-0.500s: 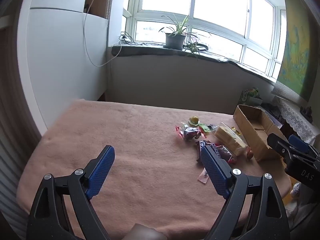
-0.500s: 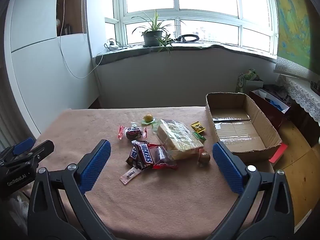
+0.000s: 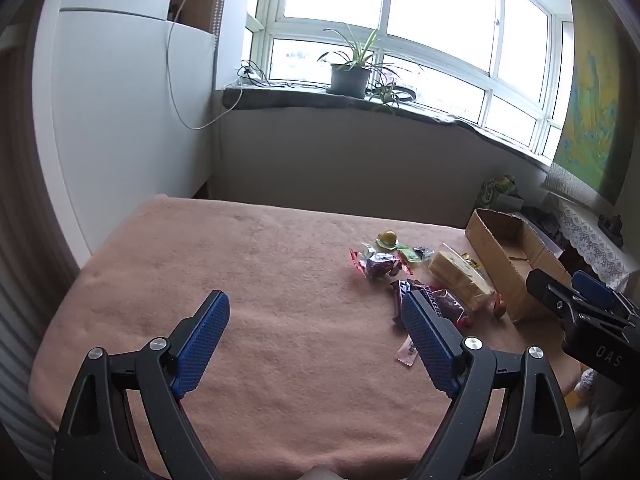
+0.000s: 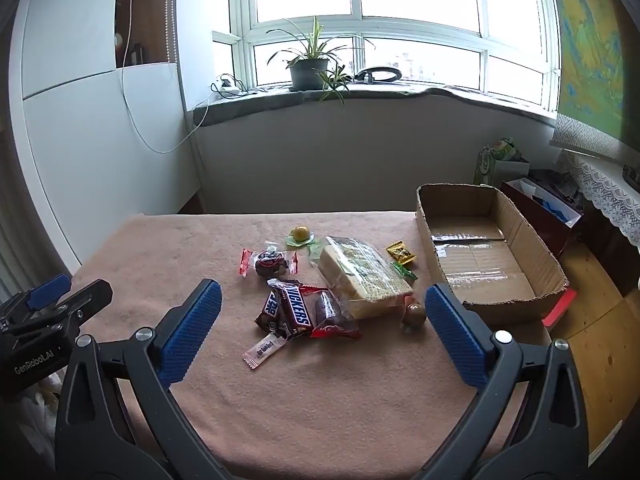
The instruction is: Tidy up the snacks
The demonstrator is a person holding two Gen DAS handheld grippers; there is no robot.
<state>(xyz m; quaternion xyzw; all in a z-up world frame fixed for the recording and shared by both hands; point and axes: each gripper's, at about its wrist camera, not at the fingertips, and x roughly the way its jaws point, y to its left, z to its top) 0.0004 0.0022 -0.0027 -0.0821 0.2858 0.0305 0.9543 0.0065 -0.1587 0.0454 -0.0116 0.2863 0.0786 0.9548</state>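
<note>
Both my grippers gape wide, empty. The snack pile lies just left of the cardboard box, dead ahead of my right gripper; my left gripper sits farther off.

in the left wrist view the left gripper's right finger hides part of the snickers bars and the small pink wrapper. the right gripper is cut off by that picture's edge. the yellow packet's print is too small to read.
</note>
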